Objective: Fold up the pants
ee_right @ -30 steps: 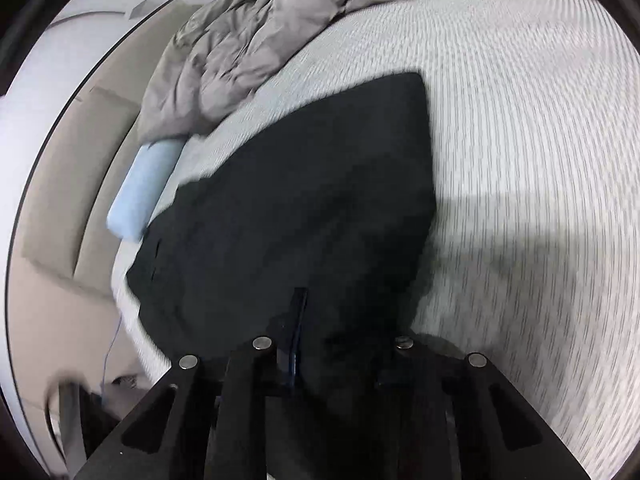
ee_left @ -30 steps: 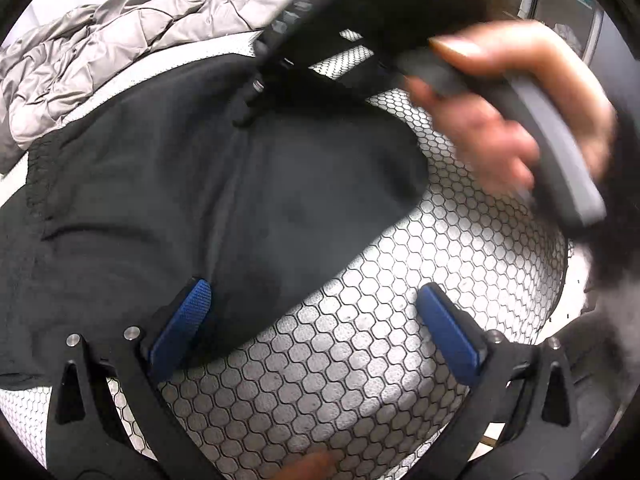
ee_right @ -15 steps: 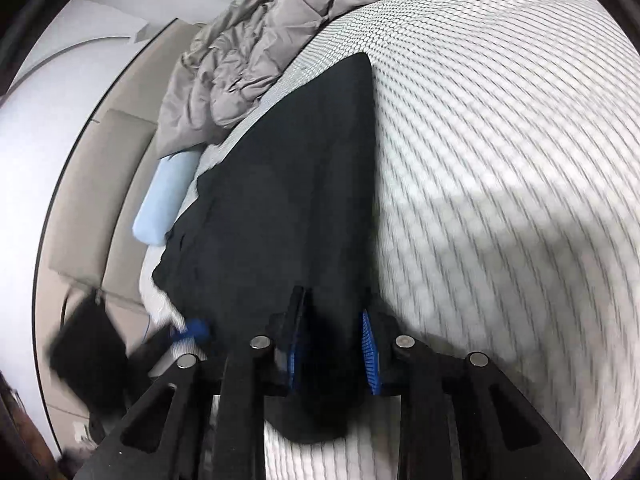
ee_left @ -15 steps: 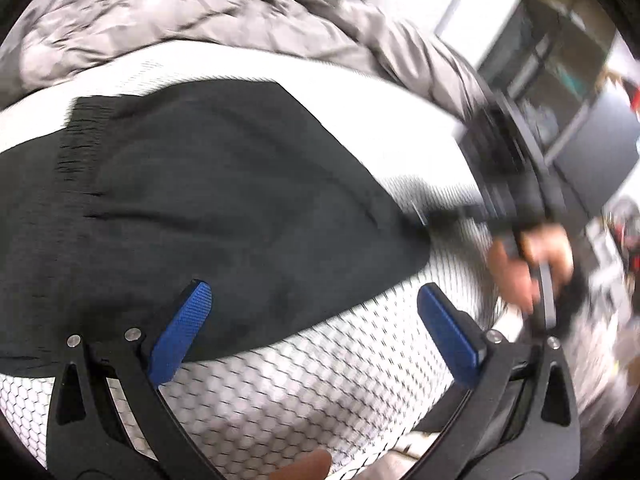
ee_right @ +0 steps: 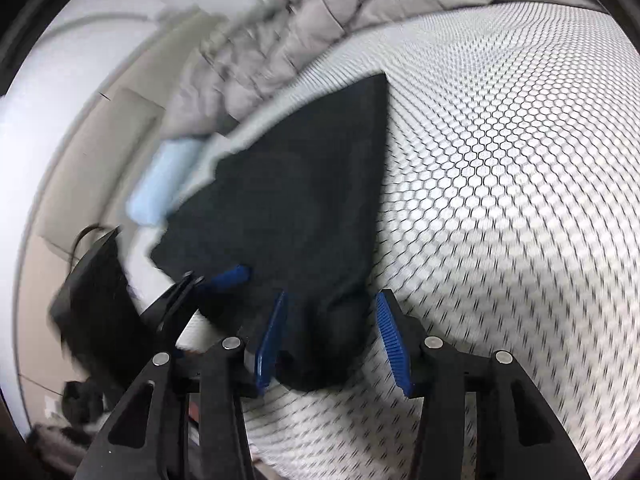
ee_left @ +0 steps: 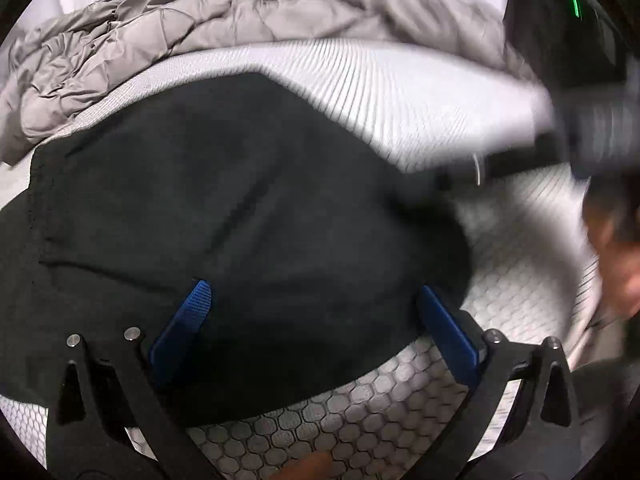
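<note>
Black pants [ee_left: 224, 216] lie folded on a bed with a white honeycomb-patterned sheet [ee_left: 360, 432]. My left gripper [ee_left: 316, 324] is open, its blue pads wide apart over the near edge of the pants. My right gripper [ee_right: 332, 340] is open, its blue pads on either side of a bunched end of the pants [ee_right: 296, 220]. The right gripper shows blurred at the right of the left wrist view [ee_left: 472, 172]. The left gripper shows at the left of the right wrist view [ee_right: 216, 280].
A crumpled grey quilt [ee_left: 192, 36] lies at the far side of the bed; it also shows in the right wrist view [ee_right: 320, 16]. A light blue pillow [ee_right: 160, 188] lies by a beige headboard [ee_right: 92, 152]. A dark object [ee_left: 560, 20] stands at the right.
My right gripper has opened and let go of the pants end. My left gripper has moved forward over the pants edge. Both views are motion-blurred.
</note>
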A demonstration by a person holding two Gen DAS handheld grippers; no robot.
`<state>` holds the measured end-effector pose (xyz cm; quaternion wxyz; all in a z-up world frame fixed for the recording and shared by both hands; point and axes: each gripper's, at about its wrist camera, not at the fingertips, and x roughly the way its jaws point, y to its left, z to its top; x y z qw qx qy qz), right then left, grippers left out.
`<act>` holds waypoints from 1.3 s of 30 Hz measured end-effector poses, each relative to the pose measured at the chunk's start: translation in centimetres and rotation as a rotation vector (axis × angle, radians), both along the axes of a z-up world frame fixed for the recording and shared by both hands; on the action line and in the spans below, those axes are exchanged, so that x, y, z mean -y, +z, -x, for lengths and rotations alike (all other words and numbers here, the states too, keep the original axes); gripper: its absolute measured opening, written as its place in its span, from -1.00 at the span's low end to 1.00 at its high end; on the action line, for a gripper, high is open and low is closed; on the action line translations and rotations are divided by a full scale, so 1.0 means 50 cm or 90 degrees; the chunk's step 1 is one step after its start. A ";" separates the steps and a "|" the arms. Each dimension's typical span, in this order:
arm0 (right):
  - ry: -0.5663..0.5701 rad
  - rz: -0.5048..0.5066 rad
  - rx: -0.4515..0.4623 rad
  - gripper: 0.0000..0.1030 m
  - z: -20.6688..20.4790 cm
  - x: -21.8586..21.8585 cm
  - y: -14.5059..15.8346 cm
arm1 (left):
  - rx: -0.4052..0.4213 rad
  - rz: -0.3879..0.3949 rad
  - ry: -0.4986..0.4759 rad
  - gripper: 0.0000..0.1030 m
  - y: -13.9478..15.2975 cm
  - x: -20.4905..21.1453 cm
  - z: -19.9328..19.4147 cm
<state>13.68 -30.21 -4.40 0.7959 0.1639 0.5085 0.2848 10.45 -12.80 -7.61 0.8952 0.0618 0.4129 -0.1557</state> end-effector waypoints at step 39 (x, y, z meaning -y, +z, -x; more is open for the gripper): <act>-0.092 0.175 0.169 -0.05 -0.039 -0.094 0.063 | 0.049 0.141 0.028 0.98 0.092 -0.218 0.019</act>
